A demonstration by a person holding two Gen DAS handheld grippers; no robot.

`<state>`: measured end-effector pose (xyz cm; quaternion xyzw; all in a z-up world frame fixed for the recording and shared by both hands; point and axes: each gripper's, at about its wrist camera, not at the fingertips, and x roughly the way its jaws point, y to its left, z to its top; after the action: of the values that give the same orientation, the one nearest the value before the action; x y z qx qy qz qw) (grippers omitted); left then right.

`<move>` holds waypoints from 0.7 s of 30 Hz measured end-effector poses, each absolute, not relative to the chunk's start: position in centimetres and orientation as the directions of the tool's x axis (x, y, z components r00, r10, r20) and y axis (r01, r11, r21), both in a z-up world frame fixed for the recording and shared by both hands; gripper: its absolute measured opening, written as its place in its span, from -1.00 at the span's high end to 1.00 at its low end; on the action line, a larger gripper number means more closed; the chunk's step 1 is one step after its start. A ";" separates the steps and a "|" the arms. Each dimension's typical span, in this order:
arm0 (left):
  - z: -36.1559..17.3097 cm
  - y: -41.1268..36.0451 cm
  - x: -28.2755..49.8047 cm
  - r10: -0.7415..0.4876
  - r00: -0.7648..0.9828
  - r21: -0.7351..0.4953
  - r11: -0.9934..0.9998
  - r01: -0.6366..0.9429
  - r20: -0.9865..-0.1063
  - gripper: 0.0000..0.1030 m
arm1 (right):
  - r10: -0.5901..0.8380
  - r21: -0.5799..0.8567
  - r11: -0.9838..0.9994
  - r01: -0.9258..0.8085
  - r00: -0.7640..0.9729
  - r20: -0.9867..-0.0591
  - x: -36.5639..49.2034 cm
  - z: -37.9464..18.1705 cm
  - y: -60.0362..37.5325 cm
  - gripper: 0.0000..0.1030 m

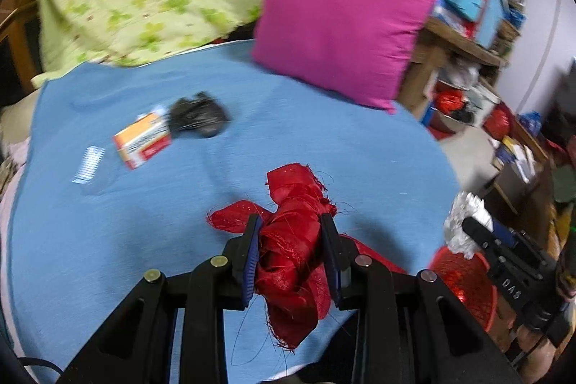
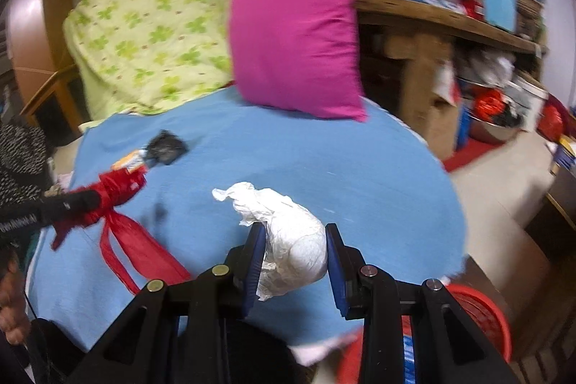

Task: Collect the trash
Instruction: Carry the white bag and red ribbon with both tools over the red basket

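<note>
Both hands are now carrying trash, so the step in hand looks like the transport to the bin. The left gripper pinches a crumpled red fabric scrap with loose threads between its blue pads, and a long tail of the fabric hangs below the jaws. The right gripper clamps a crumpled white paper ball in the same way.

Both bundles are held above the near edge of the blue bedspread. A round red plastic basket stands on the floor just past the near right corner of the bed, partly hidden by the right gripper.

The next move, I think, calls for bringing each gripper over the basket rim and opening there; the hanging tail may catch on the rim.

Near the far left edge of the bedspread lie an orange and white carton, a crumpled black object, perhaps a plastic bag because the view is blurred, and a small pale blue strip.
</note>
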<state>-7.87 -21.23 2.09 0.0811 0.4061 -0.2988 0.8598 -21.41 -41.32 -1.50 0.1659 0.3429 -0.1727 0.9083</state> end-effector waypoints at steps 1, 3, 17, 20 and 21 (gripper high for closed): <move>2.2 -22.0 -8.4 -0.462 0.482 -0.107 0.795 0.597 -0.744 0.35 | -0.215 0.181 0.875 0.449 0.696 -0.685 -22.5 -1.7 -42.0 0.32; 2.5 -23.7 -9.7 -0.494 0.457 -0.115 0.761 0.638 -0.740 0.35 | -0.251 0.176 0.848 0.500 0.671 -0.698 -25.1 -2.1 -43.7 0.32; 1.2 -33.6 -18.5 -0.584 0.265 -0.113 0.530 0.840 -0.767 0.35 | -0.345 0.134 0.705 0.697 0.501 -0.794 -35.7 -7.2 -50.3 0.32; 0.4 -35.1 -19.6 -0.574 0.248 -0.099 0.505 0.857 -0.780 0.35 | -0.347 0.132 0.686 0.716 0.482 -0.805 -36.6 -8.0 -50.8 0.32; 0.1 -35.5 -19.8 -0.570 0.240 -0.098 0.498 0.861 -0.786 0.35 | -0.346 0.134 0.680 0.721 0.477 -0.808 -36.9 -8.3 -51.0 0.32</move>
<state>-19.79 -35.54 0.07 0.1813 0.4024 -0.4668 0.7663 -36.94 -51.04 -8.34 0.2361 0.3970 -0.3227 0.8262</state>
